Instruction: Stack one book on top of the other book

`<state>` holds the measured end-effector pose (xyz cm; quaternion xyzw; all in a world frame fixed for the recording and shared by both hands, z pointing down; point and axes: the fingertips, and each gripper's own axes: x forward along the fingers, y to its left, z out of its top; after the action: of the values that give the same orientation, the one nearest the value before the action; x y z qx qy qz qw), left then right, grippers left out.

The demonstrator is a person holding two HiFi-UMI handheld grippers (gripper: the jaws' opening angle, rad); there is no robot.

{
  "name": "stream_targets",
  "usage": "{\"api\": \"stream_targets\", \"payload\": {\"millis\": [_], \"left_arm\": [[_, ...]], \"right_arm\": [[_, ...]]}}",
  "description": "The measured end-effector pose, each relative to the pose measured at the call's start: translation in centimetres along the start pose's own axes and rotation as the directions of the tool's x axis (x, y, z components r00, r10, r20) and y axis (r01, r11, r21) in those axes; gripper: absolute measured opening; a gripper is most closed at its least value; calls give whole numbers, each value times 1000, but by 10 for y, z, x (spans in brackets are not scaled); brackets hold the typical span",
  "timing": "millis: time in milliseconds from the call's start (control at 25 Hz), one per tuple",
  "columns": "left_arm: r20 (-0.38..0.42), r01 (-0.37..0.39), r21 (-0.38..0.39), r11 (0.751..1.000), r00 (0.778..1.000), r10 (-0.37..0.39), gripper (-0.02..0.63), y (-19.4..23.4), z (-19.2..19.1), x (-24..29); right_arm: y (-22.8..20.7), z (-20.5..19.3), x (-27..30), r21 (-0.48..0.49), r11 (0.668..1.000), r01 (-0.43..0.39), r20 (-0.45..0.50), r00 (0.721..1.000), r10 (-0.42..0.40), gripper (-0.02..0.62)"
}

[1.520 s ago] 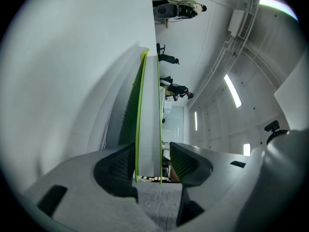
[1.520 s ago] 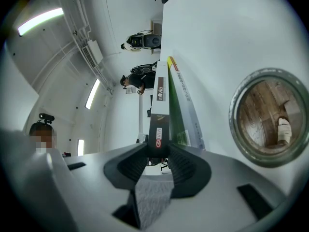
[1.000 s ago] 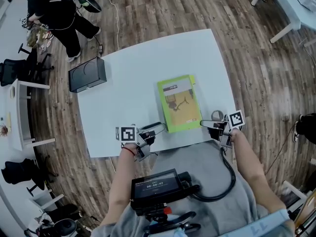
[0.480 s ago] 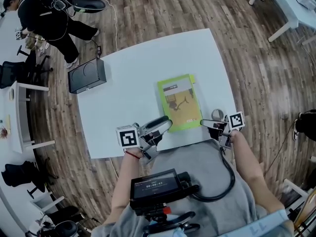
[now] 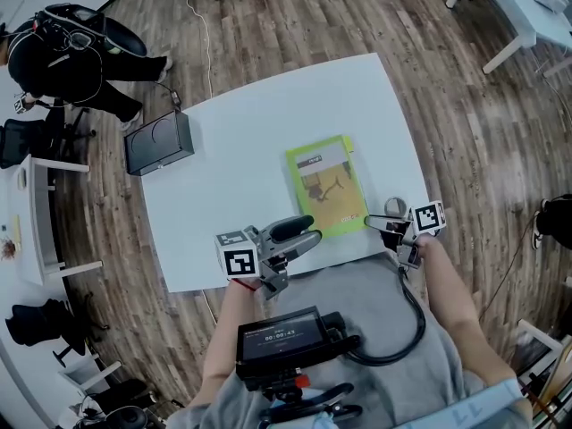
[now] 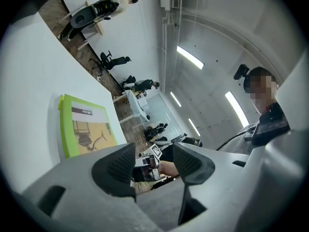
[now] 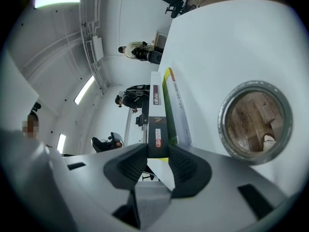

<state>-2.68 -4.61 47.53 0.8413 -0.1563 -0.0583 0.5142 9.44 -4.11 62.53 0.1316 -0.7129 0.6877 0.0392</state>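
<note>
Green book (image 5: 325,184) cover overhead, right gripper (image 7: 157,153) clamping its spine up close

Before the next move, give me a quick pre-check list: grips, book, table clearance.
1. Right gripper grip on the green book: ok, jaws closed on the edge at its near corner.
2. Left gripper free: ok, jaws apart, nothing between them, raised by the table's near edge.
3. Second book located: cannot tell, only one green cover shows and nothing under it can be made out.
4. Green book lying flat: ok, as far as the head view shows.
5. Clearance: ok, the black box sits at the far left corner, apart from the book. The cable hole is beside the right gripper.
</note>
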Motion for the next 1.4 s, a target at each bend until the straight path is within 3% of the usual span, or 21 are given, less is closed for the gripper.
{"api": "stream_targets", "payload": {"millis": [120, 280, 480, 840, 1000, 1400], "left_arm": [[-57, -3, 38, 999, 998, 5, 238, 3, -10, 5], [-97, -5, 48, 999, 995, 10, 238, 3, -17, 7], [-111, 1, 43, 999, 994, 4, 238, 4, -18, 3], [-129, 2, 41, 999, 992, 3, 238, 6, -21, -1], [-134, -2, 43, 999, 991, 7, 238, 7, -20, -5], [-121, -16, 67, 998, 992, 24, 239, 7, -16, -15]], "right_arm": [[1, 0, 1, -14, 999, 30, -12, 999, -30, 141], [17, 1, 11, -61, 998, -9, -24, 1000, 7, 141], [-1, -5, 6, -153, 970, 191, -62, 977, -203, 143], [-7, -12, 8, -373, 860, 347, -111, 904, -413, 183], [-8, -13, 8, -471, 789, 394, -110, 862, -496, 186], [2, -8, 4, -585, 673, 453, -50, 808, -587, 184]]}}
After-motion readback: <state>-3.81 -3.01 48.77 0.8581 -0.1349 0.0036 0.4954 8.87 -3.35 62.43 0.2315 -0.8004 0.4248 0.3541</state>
